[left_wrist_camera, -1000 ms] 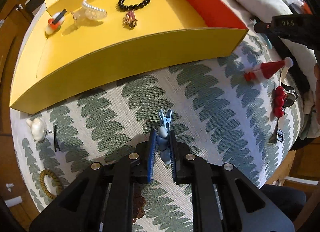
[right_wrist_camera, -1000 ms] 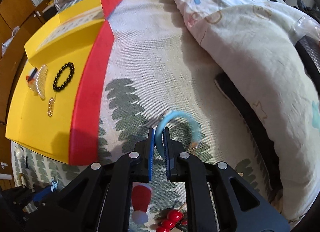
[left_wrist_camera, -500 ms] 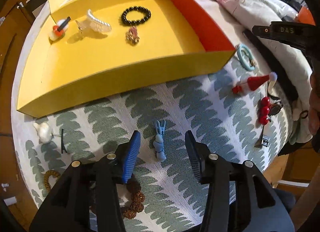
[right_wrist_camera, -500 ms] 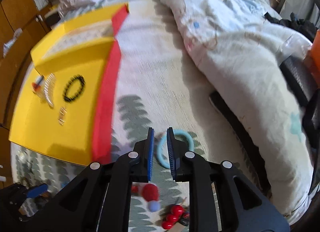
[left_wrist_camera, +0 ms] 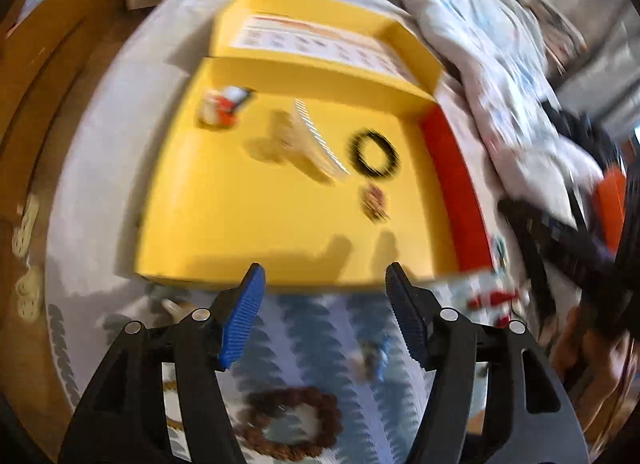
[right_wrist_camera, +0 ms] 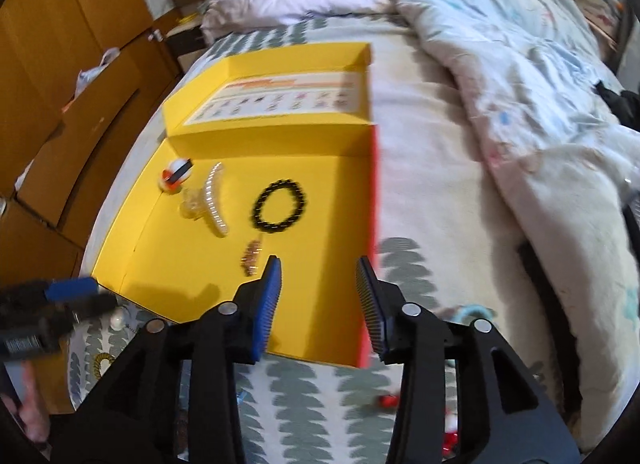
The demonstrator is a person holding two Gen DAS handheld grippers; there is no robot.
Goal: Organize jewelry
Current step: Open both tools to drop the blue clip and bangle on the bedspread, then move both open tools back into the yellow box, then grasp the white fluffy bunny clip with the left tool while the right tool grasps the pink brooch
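Jewelry in yellow tray [right_wrist_camera: 192,296] on the bed – both grippers empty.
Black bead bracelet [right_wrist_camera: 279,206] mid-tray toward the red side wall, pearl claw clip [right_wrist_camera: 212,200] beside it, orange-white clip [right_wrist_camera: 176,175] at back-left corner, small gold piece [right_wrist_camera: 251,258] nearer the front edge. Left gripper [left_wrist_camera: 323,312] and right gripper [right_wrist_camera: 318,304] jaws opening, nothing between them.

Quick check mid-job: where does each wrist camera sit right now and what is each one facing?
Left wrist: on the left gripper, looking down at the yellow box; empty jaws opening, person's hand at right.
Right wrist: on the right gripper, looking along the bed over the box; empty jaws opening, left gripper at left edge.
Shared: box, black bead bracelet, pearl hair claw.
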